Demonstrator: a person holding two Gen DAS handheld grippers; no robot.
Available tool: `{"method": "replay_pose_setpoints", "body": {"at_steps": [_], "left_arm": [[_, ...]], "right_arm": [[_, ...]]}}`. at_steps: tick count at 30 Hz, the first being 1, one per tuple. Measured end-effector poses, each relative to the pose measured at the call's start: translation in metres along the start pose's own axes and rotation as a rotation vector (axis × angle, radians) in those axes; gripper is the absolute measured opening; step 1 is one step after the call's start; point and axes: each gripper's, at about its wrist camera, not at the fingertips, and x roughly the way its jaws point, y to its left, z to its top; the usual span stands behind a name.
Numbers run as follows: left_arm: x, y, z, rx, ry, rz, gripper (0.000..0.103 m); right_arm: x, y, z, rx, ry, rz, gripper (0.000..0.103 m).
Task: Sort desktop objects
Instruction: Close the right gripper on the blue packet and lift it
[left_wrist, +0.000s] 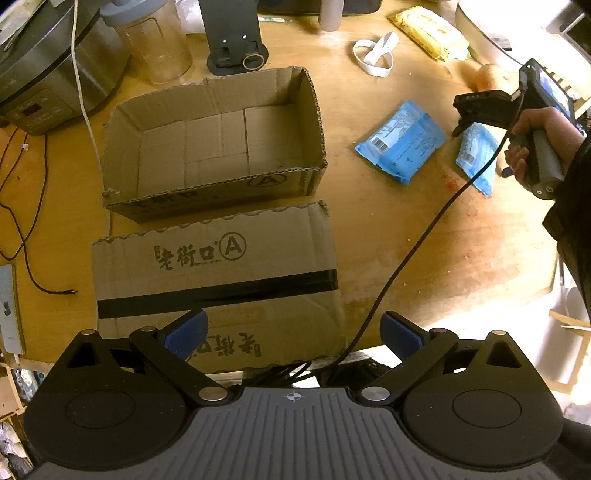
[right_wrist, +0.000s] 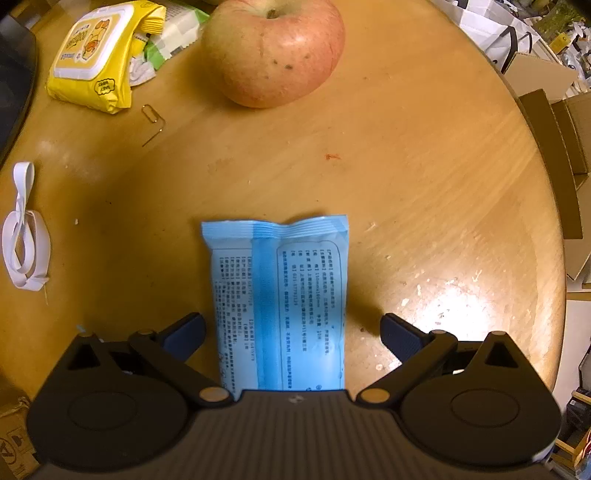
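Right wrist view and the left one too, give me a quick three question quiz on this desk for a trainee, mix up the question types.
1. True or false: the right hand-held gripper is shut on the blue packet.
2. Multiple choice: what lies in the open cardboard box? A) an apple B) a blue packet C) nothing visible
3. Fill in: beyond the blue packet in the right wrist view sits a red-yellow ____.

Key:
1. False. Its jaws stand wide, with the packet lying flat on the table between them.
2. C. Both blue packets lie on the table, right of the box; the second one is nearer it.
3. apple
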Motion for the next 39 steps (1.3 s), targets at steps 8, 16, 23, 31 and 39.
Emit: {"method": "replay_pose_setpoints", "body": {"at_steps": [8,16,23,31,39], "left_arm": [[0.000,-0.004,0.000,0.013,-0.002,-0.006,0.102],[-0.002,-0.002,-0.004,0.012,-0.005,-0.010,0.102],[-0.004,0.000,-0.008,0.005,-0.013,-0.013,0.102],[-0.007,0.004,-0.012,-0.004,-0.025,-0.018,0.102],[-0.008,0.012,-0.018,-0.022,-0.028,-0.023,0.102]], "right_arm": [[-0.002,0.001,-0.003,-0.006,-0.020,0.003,0.103],[-0.004,0.003,-0.007,-0.006,-0.034,0.003,0.103],[-0.012,0.004,-0.009,-0.019,-0.047,0.020,0.082],[-0.022,0.013,-0.014,-0.044,-0.065,0.009,0.063],[-0.030,0.017,-0.020,-0.061,-0.072,0.009,0.059]]}}
